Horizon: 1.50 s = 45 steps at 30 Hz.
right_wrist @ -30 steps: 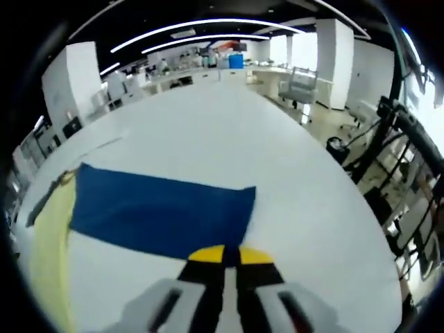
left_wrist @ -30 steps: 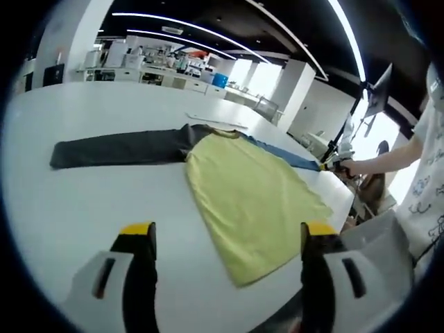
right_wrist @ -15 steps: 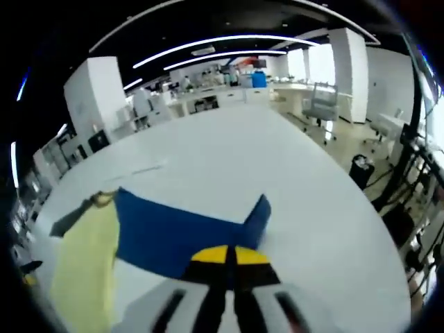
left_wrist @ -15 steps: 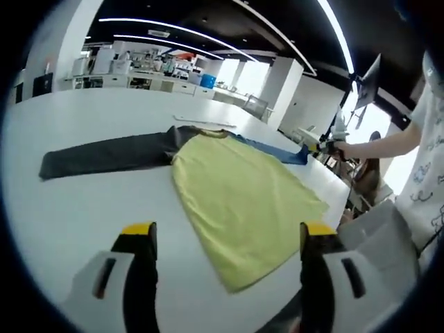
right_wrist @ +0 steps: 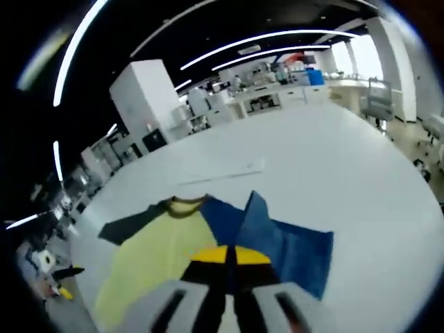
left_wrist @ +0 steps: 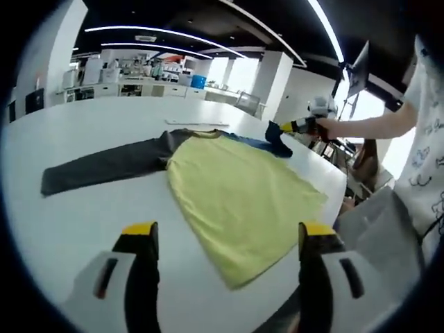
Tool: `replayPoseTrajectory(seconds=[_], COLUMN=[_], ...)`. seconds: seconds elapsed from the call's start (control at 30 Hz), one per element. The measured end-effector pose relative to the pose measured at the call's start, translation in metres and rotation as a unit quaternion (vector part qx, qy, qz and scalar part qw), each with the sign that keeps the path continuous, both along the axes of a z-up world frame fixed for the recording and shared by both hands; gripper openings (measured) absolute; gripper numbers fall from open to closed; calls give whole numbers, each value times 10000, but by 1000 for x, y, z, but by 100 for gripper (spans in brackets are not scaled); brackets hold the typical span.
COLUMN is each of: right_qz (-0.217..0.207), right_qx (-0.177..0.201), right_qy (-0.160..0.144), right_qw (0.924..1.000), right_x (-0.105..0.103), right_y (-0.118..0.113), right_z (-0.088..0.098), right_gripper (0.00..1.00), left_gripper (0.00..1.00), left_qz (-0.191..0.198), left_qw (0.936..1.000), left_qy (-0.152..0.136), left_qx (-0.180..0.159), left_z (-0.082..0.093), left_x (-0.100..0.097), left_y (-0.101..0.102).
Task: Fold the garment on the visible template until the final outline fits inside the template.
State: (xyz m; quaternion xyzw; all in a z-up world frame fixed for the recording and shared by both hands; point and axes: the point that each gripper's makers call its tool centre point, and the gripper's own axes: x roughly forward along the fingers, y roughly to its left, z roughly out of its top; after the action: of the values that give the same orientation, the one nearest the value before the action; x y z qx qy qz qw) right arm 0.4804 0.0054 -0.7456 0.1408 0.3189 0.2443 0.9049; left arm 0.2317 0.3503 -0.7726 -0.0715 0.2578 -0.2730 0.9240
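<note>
A long-sleeved shirt (left_wrist: 236, 194) lies spread flat on the white table (left_wrist: 76, 208), its yellow body reaching toward the near edge and its dark grey sleeve (left_wrist: 104, 164) stretched out toward the left side. The left gripper (left_wrist: 225, 243) hovers above the near edge, its 2 yellow-tipped jaws wide apart and holding nothing. The right gripper (right_wrist: 227, 255) has its jaws pressed together on the blue sleeve (right_wrist: 277, 239), whose end is lifted off the table and drawn in over the yellow body.
</note>
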Motion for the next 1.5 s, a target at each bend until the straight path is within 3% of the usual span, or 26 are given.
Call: replayPoseTrajectory(seconds=[0.03,0.2,0.63,0.7,0.83,1.0,1.33,1.5], right_qz=[57,335,753,774,985,1141,1380,1514], right_qx=[173,244,588,796,804,915,1020,895], right_qy=[58,22,130,172,126,73,106,216], right_qw=[9998,9991,9953,9937,9918,9892,9851,9842], right_x=[4,2,16,16,12,9,6,2], right_y=[12,59,126,142,173,207,252,265], right_z=[0,5,5,6,6,11,5,-11], right_gripper=[0,0,0,0,0,0,0,0], left_gripper=[78,78,76,77,78,78,77,77], left_qz=[32,110,400,358,145,110,229,334], left_qw=[10000,9998,9989,9991,9999,9999,9996,9993], left_qy=[-21,-88,-116,-79,7,48,62,70], left_qx=[-6,-152,-202,-195,6,-44,-129,-167], left_z=[0,3,-1,-2,-6,-5,-5,-5], left_x=[2,7,12,11,8,7,9,10], left_y=[1,-2,10,5,-6,-9,-6,1])
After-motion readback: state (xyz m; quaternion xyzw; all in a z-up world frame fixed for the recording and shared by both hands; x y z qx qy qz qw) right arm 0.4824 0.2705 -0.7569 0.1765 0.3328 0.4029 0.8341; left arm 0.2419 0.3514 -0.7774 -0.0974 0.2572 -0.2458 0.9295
